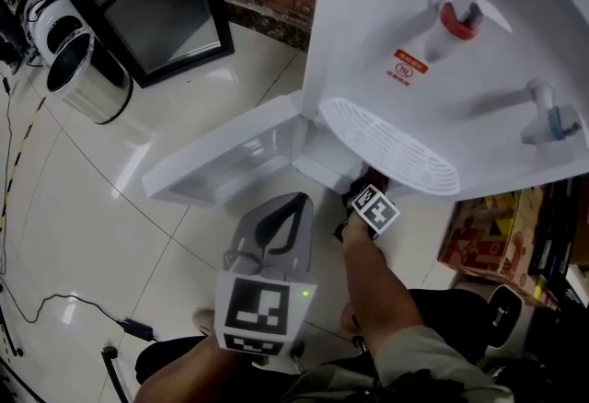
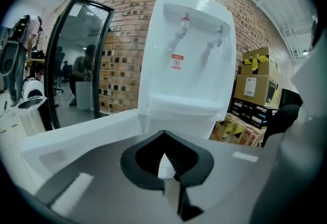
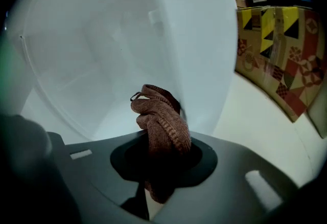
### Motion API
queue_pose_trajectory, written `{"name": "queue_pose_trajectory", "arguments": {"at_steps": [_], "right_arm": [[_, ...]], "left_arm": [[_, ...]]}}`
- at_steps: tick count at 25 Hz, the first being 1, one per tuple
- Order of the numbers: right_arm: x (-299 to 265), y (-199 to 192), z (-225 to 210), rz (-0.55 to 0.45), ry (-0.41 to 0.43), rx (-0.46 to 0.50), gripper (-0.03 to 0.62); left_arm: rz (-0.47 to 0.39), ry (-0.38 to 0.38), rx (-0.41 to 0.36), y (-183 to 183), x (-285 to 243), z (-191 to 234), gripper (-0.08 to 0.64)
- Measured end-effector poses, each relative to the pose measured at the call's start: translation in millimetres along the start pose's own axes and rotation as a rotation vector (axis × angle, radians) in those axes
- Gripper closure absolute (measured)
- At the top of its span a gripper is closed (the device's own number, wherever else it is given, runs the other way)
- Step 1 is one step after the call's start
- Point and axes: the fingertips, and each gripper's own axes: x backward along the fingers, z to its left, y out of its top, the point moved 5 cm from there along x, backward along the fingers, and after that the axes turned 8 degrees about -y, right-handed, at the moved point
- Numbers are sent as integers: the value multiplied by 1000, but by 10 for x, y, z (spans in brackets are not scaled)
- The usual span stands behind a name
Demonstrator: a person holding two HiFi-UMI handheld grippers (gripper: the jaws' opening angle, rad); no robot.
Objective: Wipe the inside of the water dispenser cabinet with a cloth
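Observation:
The white water dispenser [image 1: 433, 42] stands at the upper right of the head view, its lower cabinet door [image 1: 225, 157] swung open to the left. My right gripper [image 3: 159, 169] is shut on a bunched brown knitted cloth [image 3: 162, 125] and points into the white cabinet interior [image 3: 102, 54]. In the head view only its marker cube [image 1: 375, 209] shows, under the drip tray [image 1: 391, 148]. My left gripper [image 1: 287, 213] hangs shut and empty in front of the open door. In the left gripper view it [image 2: 164, 159] faces the dispenser [image 2: 189, 64].
A steel bin [image 1: 87, 70] and a black-framed glass door [image 1: 175, 5] stand at the upper left. Patterned cardboard boxes [image 1: 479, 226] [image 3: 286, 49] sit right of the dispenser. A black cable [image 1: 74, 305] lies on the tiled floor at the lower left.

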Motion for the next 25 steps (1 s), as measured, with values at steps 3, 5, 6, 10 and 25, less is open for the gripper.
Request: {"name": "queue_pose_trajectory", "arguments": {"at_steps": [3,5,6,10,25], "right_arm": [[17,-55,-115,4,-32,-24,494],[10,-57,-135,5,-36,-23,494],[11,-51,-128,3,-34,-19,494],[102,-14,150,-36,52,95,492],[396,-593,1680,-69,500,436,491]], "left_arm": [[6,3,1,-15,-2,0,560],[6,6,0,-18,2,8,560],[6,8,-1,-19,9,16,560],[3,17,2,-25,48,70,560],[3,80,35,-127,437,335,561]]}}
